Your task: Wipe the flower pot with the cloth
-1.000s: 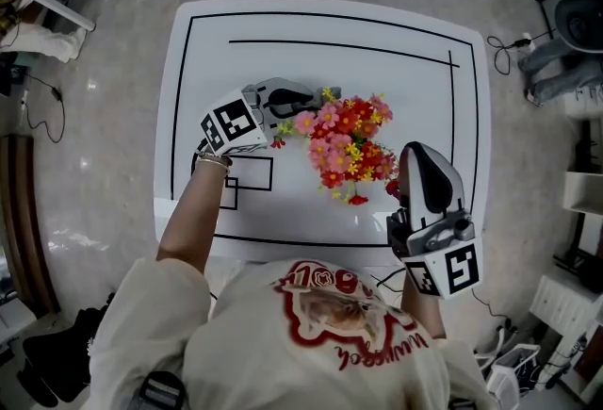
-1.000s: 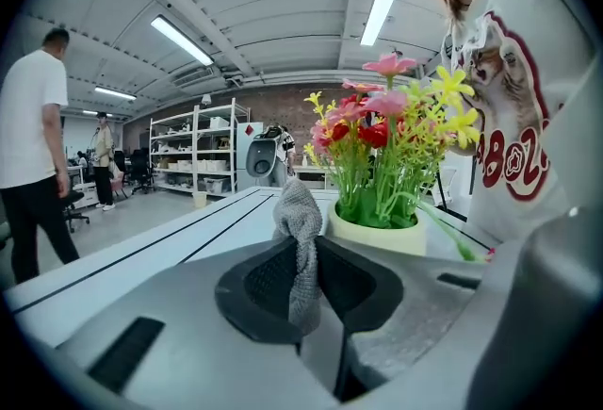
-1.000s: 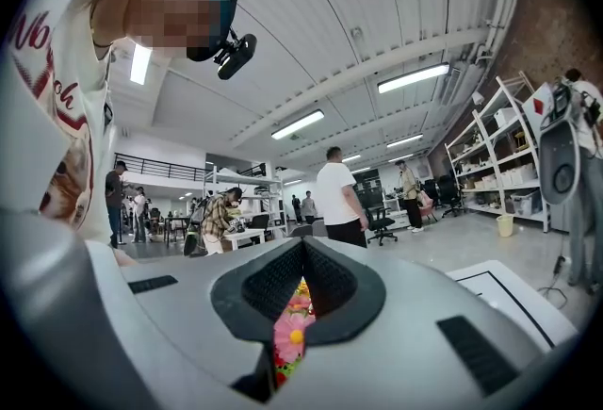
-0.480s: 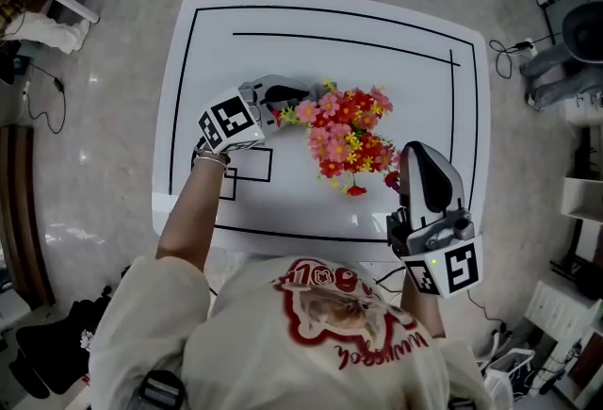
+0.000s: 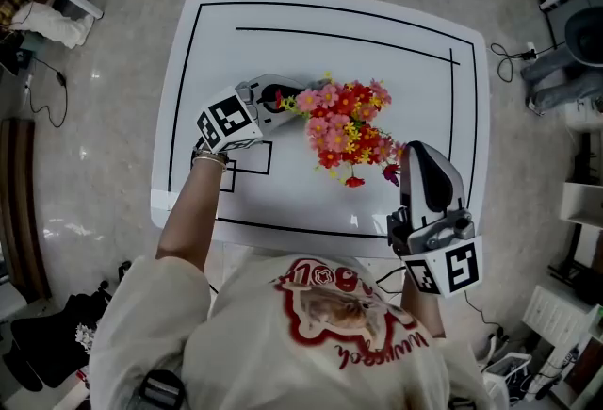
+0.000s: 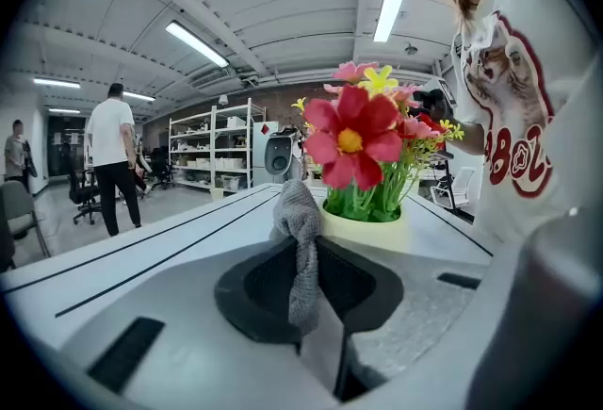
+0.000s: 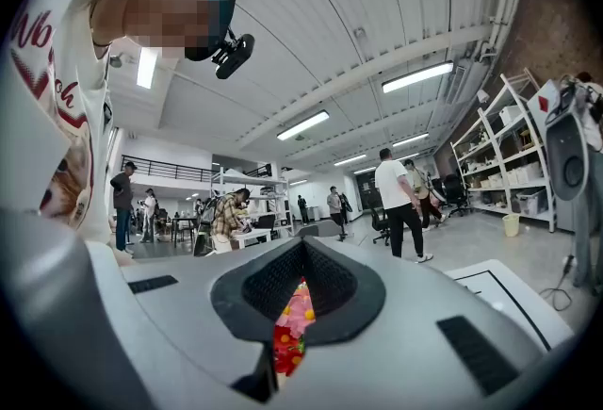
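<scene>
The flower pot [image 6: 363,227] stands just ahead of the left gripper [image 5: 283,99], its cream rim right behind the cloth [image 6: 300,210], and that is where the main risk lies. The right gripper [image 5: 415,154] is clamped shut on nothing and sits beside the blooms, on their far side from the left gripper. It doesn't appear to brace the pot, so a firm sideways rub could slide or tip it on the smooth table [image 5: 415,41]. The flowers [image 5: 344,130] spread wider than the pot and hang over its rim. A high stroke would likely snag the petals or bend the stems, and from above they hide the pot wall completely. The left gripper is clenched on only a narrow twist of the grey cloth, with a small bunch poking out past its tips. Hard pressure could pull the cloth out, or bring the hard tips against the pot. Whether the cloth already touches the rim can't be told.

Beyond both grippers lies an open workshop with shelves and people walking, well apart. Black lines mark the tabletop, and nothing else stands on it.
</scene>
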A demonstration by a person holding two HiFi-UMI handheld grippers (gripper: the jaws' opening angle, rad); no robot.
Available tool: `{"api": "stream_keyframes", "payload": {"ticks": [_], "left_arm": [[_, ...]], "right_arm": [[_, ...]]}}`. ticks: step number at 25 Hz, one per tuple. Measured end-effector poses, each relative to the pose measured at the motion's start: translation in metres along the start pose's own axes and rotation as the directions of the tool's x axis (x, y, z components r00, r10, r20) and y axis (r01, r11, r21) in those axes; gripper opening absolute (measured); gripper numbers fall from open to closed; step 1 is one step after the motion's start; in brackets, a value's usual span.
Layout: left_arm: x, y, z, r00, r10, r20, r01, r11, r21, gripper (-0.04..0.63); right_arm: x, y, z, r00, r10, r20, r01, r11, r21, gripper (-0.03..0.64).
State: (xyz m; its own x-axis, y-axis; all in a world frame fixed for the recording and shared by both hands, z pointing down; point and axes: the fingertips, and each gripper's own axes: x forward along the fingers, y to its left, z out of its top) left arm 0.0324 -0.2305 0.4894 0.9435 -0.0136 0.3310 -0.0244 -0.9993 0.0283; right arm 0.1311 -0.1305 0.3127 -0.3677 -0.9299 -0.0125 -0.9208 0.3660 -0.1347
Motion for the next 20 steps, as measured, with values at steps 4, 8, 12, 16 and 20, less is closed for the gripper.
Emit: {"api": "stream_keyframes", "payload": {"ticks": [4, 8, 12, 16, 20], "left_arm": [[-0.003, -0.004, -0.001, 1.000, 0.019, 0.003, -0.019, 1.000, -0.010, 0.055], [-0.006, -0.006, -0.003, 0.999, 0.037, 0.002, -0.037, 0.999, -0.014, 0.055], [-0.007, -0.008, -0.004, 0.999, 0.053, -0.006, -0.053, 0.998, -0.014, 0.055], [-0.009, -0.010, -0.006, 0.998, 0.065, -0.012, -0.065, 0.997, -0.028, 0.055], [-0.011, -0.013, -0.007, 0.996, 0.085, -0.016, -0.085, 0.996, -0.031, 0.055]], "right_arm": [[-0.004, 0.002, 0.001, 1.000, 0.005, 0.002, -0.005, 1.000, -0.001, -0.002], [-0.007, 0.004, 0.002, 1.000, 0.011, 0.002, -0.011, 1.000, -0.005, -0.002], [-0.009, 0.006, 0.003, 1.000, 0.015, 0.006, -0.015, 1.000, -0.008, -0.002], [-0.011, 0.008, 0.005, 1.000, 0.023, 0.008, -0.023, 1.000, -0.011, -0.002], [-0.017, 0.010, 0.005, 1.000, 0.027, 0.011, -0.027, 1.000, -0.012, -0.002]]}}
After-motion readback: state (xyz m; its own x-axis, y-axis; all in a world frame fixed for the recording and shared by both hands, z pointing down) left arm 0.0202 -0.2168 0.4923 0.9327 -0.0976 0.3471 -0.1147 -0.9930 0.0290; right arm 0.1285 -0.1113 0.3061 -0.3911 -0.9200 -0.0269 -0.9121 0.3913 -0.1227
